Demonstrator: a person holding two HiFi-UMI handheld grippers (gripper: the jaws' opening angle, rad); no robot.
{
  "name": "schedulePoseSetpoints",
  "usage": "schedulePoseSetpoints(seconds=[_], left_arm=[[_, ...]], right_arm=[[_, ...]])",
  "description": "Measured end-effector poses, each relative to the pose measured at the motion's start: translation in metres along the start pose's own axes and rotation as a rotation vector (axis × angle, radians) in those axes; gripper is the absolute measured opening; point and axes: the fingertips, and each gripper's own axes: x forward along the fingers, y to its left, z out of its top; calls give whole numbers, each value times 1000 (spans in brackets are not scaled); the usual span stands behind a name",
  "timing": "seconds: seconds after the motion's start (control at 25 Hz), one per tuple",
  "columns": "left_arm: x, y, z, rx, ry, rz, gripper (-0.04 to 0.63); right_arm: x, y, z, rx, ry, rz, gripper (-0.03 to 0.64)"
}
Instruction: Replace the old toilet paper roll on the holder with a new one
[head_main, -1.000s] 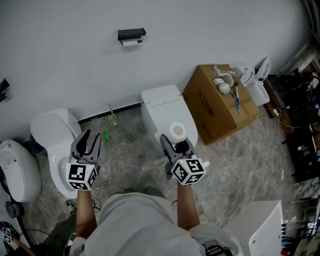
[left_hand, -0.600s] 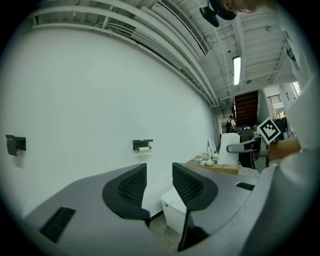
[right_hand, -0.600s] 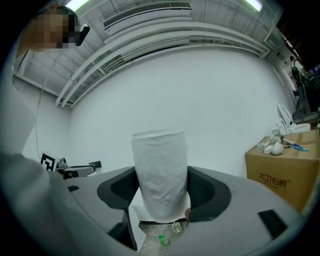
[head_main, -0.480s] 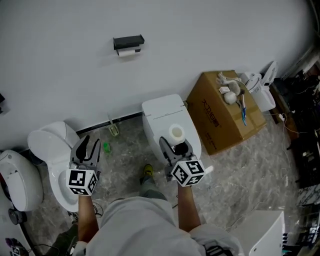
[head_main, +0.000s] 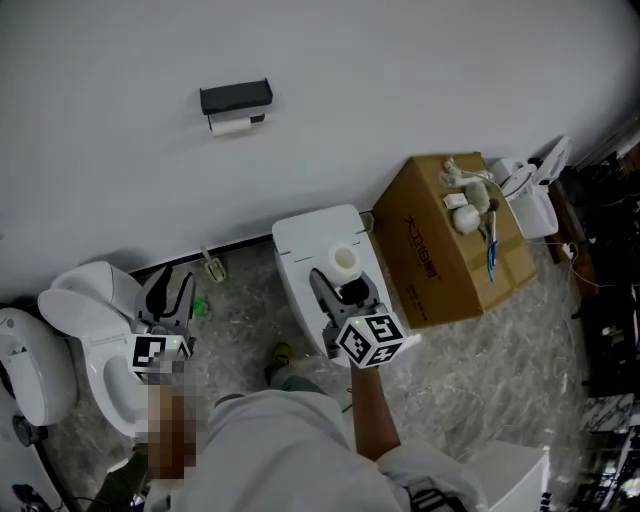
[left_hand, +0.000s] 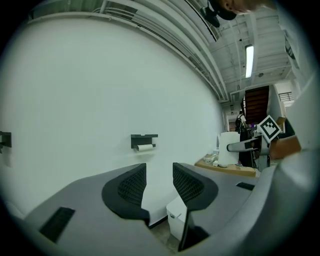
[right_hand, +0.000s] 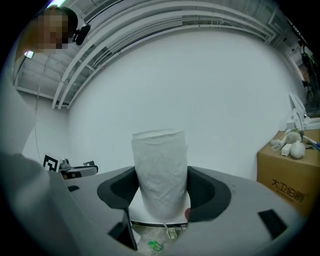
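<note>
Holder (head_main: 236, 97): black, fixed on the white wall.
Old roll (head_main: 231, 126): thin, hanging just under the holder.
New roll (right_hand: 161, 175): upright, below and right of the holder, well apart from it.
Right gripper (head_main: 343, 287): its 2 jaws stand wide, pads pressed on either side of the new roll.
Left gripper (left_hand: 159, 181): below and left of the holder, jaws apart with nothing between them, pointing at the wall under the holder.

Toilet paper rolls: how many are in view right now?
2. A thin roll hangs on the wall holder; a full roll stands upright between the jaws of the right gripper. Others may be hidden.
</note>
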Motion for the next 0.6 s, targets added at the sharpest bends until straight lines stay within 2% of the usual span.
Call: schedulePoseSetpoints(seconds=[0.32,0.6], left_arm=[[79,-5,11,21,34,24,170],[113,-2,21,50,49,34,175]], right_arm=[[60,-64,28,21,9,33,296],[91,-85,41,38,8,61,296]])
